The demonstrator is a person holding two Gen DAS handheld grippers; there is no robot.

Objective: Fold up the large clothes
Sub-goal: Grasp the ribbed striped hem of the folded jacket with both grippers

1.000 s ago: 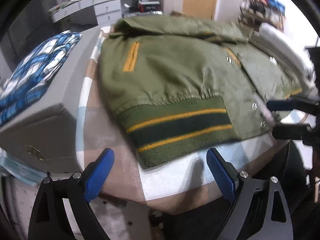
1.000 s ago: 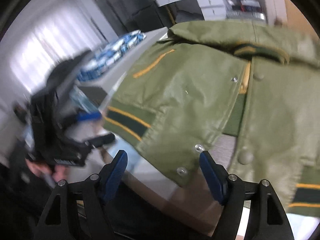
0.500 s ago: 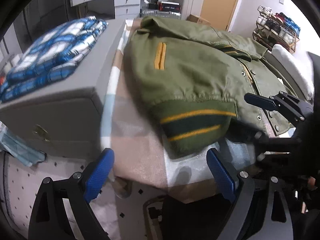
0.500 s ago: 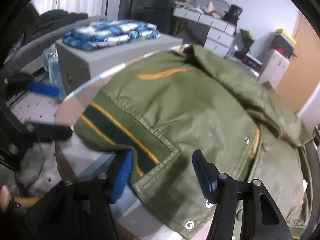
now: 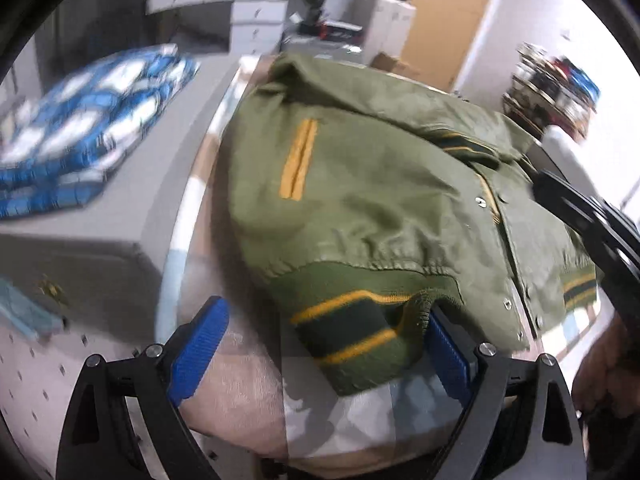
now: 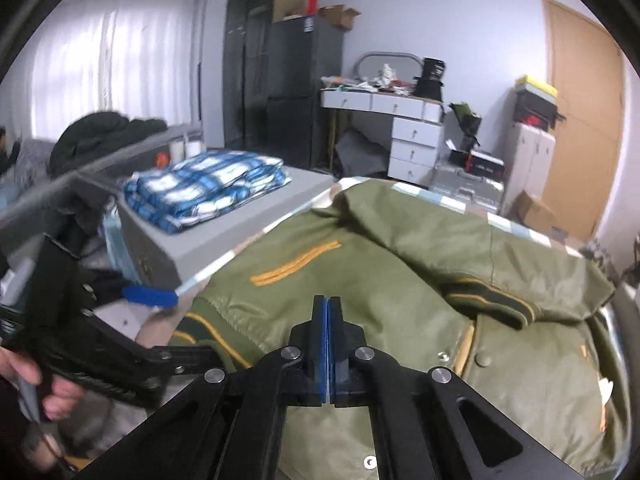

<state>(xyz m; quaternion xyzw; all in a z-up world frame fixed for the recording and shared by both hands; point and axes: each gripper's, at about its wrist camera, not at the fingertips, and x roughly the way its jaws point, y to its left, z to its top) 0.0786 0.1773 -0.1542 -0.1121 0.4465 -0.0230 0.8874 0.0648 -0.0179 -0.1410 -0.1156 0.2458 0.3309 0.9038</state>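
An olive green jacket (image 5: 380,200) with yellow-striped ribbed hem lies spread on a round table; it also shows in the right wrist view (image 6: 400,288). My left gripper (image 5: 320,344) is open, its blue pads on either side of the jacket's ribbed hem corner (image 5: 352,328) at the near table edge. My right gripper (image 6: 328,344) has its blue pads pressed together over the jacket's front hem; whether fabric is pinched between them is hidden. The left gripper (image 6: 148,296) shows at the left of the right wrist view.
A grey box (image 6: 224,236) left of the table carries a folded blue-and-white plaid cloth (image 6: 204,188), also in the left wrist view (image 5: 80,132). The table's cloth-covered edge (image 5: 248,380) is near me. White drawers (image 6: 412,140), a black cabinet and a wooden door stand behind.
My left gripper has moved in and now straddles the ribbed hem corner. My right gripper has shut from open and moved over the jacket's front hem.
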